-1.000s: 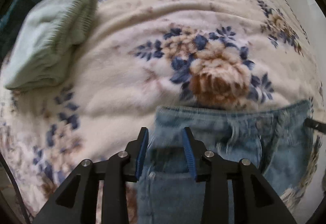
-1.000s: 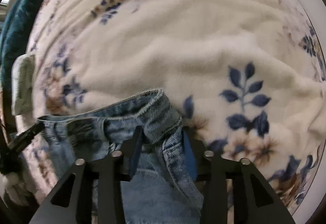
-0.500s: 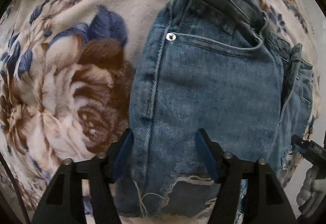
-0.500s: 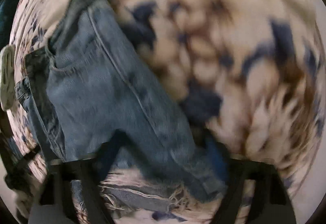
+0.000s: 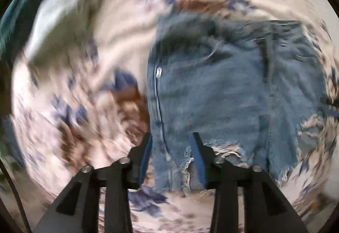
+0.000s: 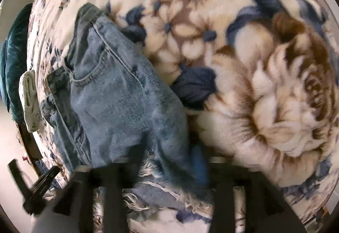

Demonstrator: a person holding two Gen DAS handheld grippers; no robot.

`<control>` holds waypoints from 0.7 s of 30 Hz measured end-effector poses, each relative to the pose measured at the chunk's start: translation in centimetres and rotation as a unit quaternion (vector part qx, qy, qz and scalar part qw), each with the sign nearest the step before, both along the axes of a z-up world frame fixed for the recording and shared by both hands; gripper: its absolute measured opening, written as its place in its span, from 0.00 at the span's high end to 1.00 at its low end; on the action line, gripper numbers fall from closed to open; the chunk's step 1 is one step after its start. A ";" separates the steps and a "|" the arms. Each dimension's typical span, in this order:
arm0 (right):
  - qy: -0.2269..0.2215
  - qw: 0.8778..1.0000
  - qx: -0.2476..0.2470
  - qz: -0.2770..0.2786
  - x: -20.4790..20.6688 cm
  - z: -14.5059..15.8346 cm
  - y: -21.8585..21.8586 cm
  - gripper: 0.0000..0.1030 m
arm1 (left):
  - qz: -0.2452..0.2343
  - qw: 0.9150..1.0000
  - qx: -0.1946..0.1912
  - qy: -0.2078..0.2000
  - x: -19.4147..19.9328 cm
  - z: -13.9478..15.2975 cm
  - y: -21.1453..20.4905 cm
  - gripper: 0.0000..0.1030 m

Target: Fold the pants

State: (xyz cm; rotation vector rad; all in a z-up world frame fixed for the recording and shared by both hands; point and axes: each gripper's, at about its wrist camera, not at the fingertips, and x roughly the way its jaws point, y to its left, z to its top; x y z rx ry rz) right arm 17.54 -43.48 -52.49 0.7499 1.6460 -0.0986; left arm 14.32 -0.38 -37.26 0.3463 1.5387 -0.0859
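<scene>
Blue denim shorts [image 5: 228, 93] with frayed hems lie on a floral blanket [image 5: 101, 89]. In the blurred left wrist view my left gripper [image 5: 172, 139] is open, its fingers straddling the left leg's frayed hem. In the right wrist view the shorts [image 6: 118, 93] run from waistband at upper left to frayed hem at the bottom. My right gripper [image 6: 169, 159] sits over the hem, its blue pads partly hidden by denim; the jaws stand apart around the cloth.
A folded pale green garment [image 5: 63, 21] lies at the far left of the blanket, also seen in the right wrist view [image 6: 28, 101]. A teal cloth [image 6: 12, 68] lies beyond it. The left gripper shows at lower left [image 6: 36, 186].
Both grippers let go of the waistband and moved back to the hem end of the shorts. The left view has pulled back and swings fast, blurring. The shorts now lie flat.
</scene>
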 end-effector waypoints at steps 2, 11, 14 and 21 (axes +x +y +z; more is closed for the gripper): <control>-0.010 1.000 -0.007 0.001 0.3 0.6 -0.1 0.26 | -0.038 0.999 0.003 -0.009 -0.2 1.9 -2.7 0.50; -0.025 1.000 -0.007 -0.002 0.1 1.4 -0.2 0.26 | -0.411 0.908 0.032 -0.069 5.0 3.3 -24.3 0.45; -0.032 0.999 -0.003 -0.013 -1.0 1.1 -1.1 0.26 | -0.573 0.815 0.060 -0.055 3.1 0.8 -29.6 0.45; -0.037 0.998 0.024 -0.040 -2.5 -0.6 -2.3 0.26 | -0.750 0.643 0.152 0.034 -0.3 -6.6 -34.6 0.45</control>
